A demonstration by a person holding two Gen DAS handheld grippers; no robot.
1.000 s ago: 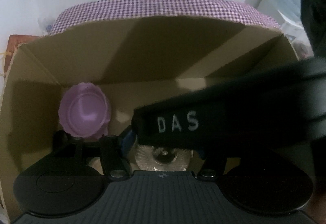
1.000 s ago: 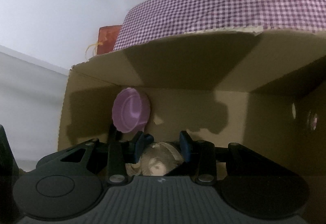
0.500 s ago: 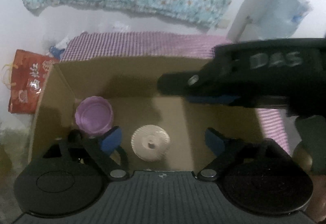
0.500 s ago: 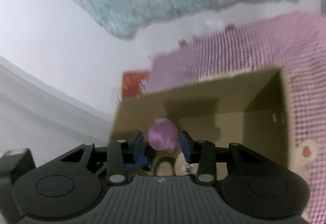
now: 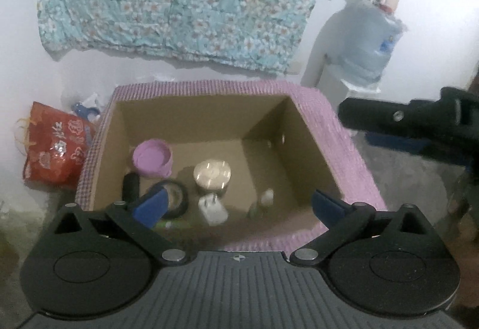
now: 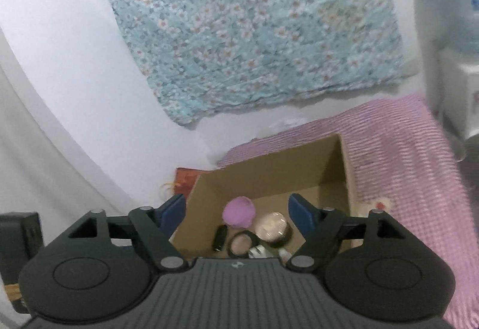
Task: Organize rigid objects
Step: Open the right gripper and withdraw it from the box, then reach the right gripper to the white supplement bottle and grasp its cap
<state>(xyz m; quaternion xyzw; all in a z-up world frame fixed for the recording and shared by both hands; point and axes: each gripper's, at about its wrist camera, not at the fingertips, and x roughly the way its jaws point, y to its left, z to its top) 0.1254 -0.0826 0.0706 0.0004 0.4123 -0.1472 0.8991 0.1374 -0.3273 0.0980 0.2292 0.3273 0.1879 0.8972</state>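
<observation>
Beneath floral cloth, both grippers tilt down over the box, jaws just opened, empty.

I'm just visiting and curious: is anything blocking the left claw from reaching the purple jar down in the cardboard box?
Nothing visible. The left gripper hangs open above the open-topped cardboard box; the purple jar stands uncovered at the back left.

Below my left gripper the cardboard box is open-topped; its right half floor is bare, while a purple lid, a round jar and a white plug crowd the left. My right gripper crosses the space to its right.
</observation>
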